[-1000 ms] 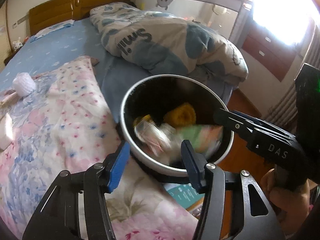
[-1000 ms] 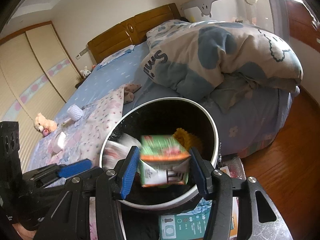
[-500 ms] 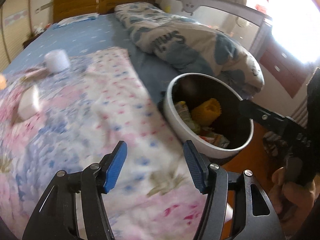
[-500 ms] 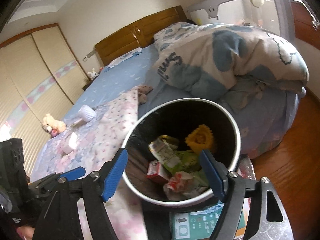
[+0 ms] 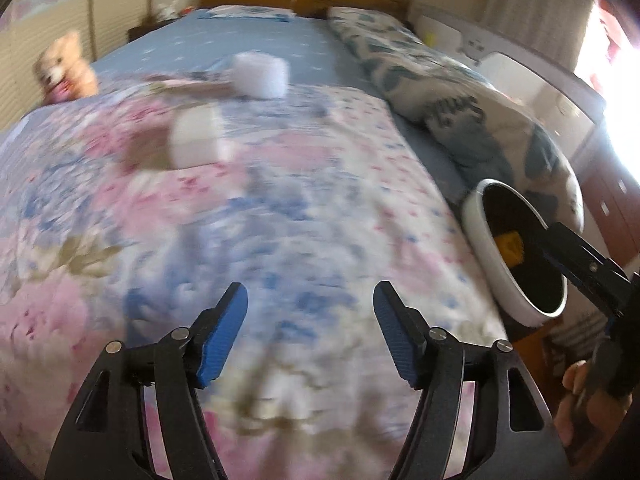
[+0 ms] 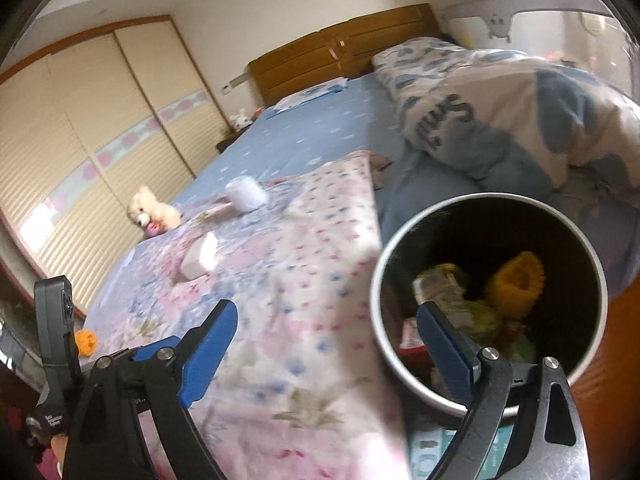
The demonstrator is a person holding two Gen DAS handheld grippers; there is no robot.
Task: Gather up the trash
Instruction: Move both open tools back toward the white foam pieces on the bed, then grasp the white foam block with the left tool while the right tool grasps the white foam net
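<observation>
The trash bin [image 6: 382, 264], white outside and black inside, stands beside the bed and holds a yellow piece [image 6: 516, 284], a green carton [image 6: 438, 286] and wrappers. In the left wrist view the bin [image 5: 480, 220] lies at the right edge. On the floral quilt [image 5: 320, 208] lie a white crumpled ball [image 5: 262, 74] and a white block [image 5: 196, 140], blurred. My left gripper [image 5: 310, 292] hovers over the quilt, its jaws opening, nothing between them. My right gripper [image 6: 326, 312] hangs between quilt and bin, its jaws opening wide and empty.
A teddy bear [image 6: 150, 210] sits at the bed's far left side, an orange item [image 6: 86, 342] lower down. A bunched duvet [image 6: 500, 112] fills the bed's right half. A wooden headboard [image 6: 340, 56], a wardrobe [image 6: 80, 140] and a wood floor [image 6: 616, 340] surround the bed.
The green carton left my right gripper and fell into the bin. Both grippers swung away from the bin towards the quilt, and both pairs of jaws spread wider.
</observation>
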